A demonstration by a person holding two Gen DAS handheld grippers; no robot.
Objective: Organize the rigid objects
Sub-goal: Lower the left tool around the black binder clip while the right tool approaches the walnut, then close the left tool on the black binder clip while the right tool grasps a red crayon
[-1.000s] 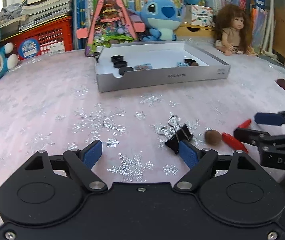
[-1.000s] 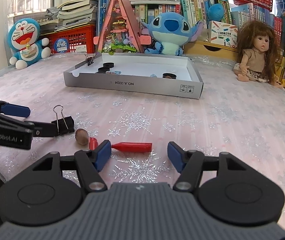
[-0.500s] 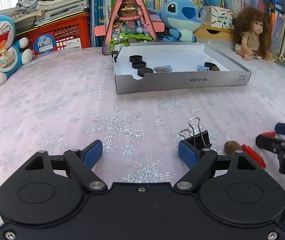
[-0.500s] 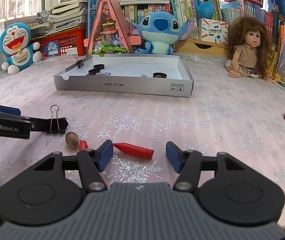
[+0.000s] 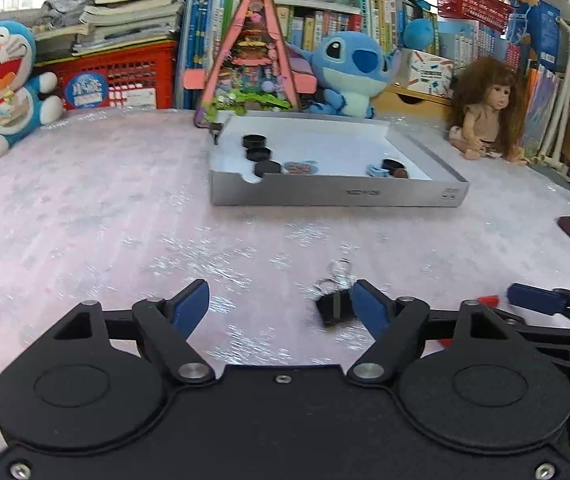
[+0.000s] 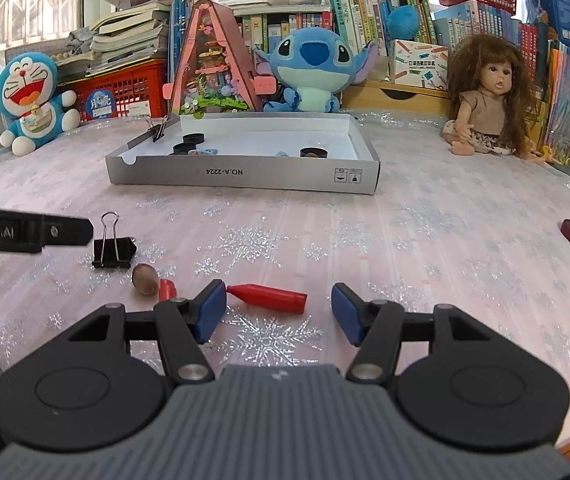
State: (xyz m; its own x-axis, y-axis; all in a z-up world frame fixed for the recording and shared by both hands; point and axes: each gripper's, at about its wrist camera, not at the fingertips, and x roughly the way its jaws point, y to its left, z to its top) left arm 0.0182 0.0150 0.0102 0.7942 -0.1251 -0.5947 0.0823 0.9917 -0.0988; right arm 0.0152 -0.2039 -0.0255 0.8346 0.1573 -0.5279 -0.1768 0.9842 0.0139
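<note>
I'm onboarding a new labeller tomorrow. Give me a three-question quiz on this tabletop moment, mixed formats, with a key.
1. True or false: the right gripper is clamped on the red crayon.
2. Multiple choice: what lies just beside the left gripper's right fingertip? A) a brown nut B) a black binder clip C) a bottle cap
3. Fill in: the black round caps sit inside the ____.

Key
1. False: its jaws stand open, with the crayon on the table between the tips.
2. B: the black binder clip, still on the table.
3. Grey cardboard tray.
</note>
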